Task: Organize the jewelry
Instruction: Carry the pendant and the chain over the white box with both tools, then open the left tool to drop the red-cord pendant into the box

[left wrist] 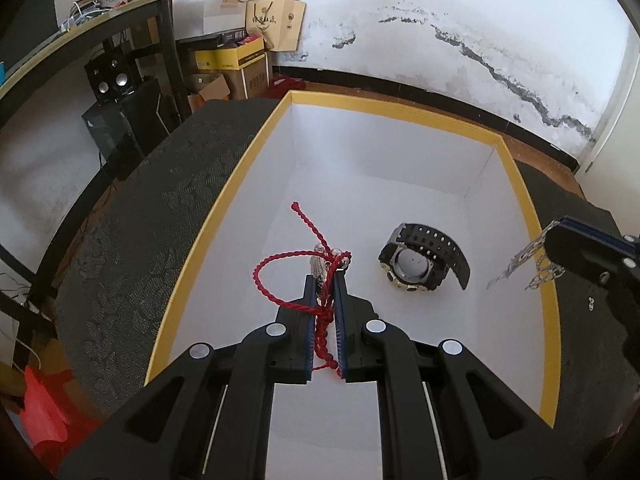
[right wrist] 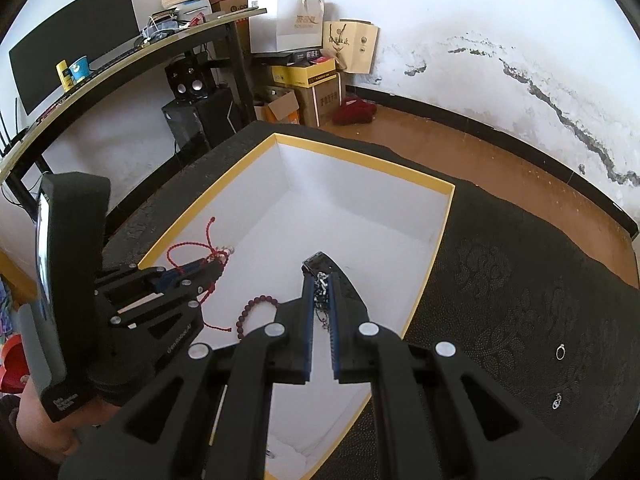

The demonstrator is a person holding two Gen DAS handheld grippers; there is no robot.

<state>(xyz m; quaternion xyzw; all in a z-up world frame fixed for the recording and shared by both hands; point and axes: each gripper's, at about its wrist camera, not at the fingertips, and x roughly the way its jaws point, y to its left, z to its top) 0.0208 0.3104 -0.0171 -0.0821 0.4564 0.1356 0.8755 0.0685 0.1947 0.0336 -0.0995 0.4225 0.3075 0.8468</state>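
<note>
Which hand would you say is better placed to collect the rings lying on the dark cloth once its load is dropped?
Probably the right gripper: the two rings lie on its side of the box, outside it.

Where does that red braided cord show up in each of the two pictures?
Left wrist view: the red cord is at centre, clamped between the left tongs, looping out to the left over the white box floor.
Right wrist view: it sits at left of centre, at the tip of the left tongs.
Shared landmark: the yellow-rimmed box.
</note>
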